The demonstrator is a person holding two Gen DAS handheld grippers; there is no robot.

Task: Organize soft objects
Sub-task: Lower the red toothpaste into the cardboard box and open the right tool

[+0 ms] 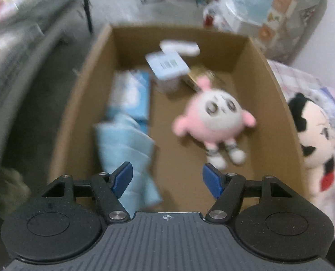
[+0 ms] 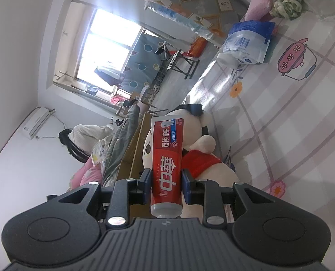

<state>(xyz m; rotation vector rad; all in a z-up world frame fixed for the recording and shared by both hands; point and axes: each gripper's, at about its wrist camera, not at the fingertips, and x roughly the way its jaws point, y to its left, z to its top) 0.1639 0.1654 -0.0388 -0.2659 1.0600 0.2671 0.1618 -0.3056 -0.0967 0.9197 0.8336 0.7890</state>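
My left gripper (image 1: 167, 176) is open and empty above the near end of a cardboard box (image 1: 267, 72). Inside the box lie a pink and white plush (image 1: 215, 117), light blue soft packs (image 1: 126, 135), a pale blue packet (image 1: 166, 64) and a white item (image 1: 181, 46). A black-haired doll with a red outfit (image 1: 312, 133) lies outside the box on the right. My right gripper (image 2: 166, 180) is shut on a red toothpaste tube (image 2: 167, 158), held in front of the same doll (image 2: 203, 158). The right view is rolled sideways.
The doll lies on a checked pink cloth (image 2: 291, 124). On it farther off are a blue refill pouch (image 2: 248, 43), a pink item (image 2: 259, 2) and a green-white bundle (image 2: 286, 0). A dark table (image 1: 31, 36) stands left of the box. A person (image 2: 86, 135) sits in the background.
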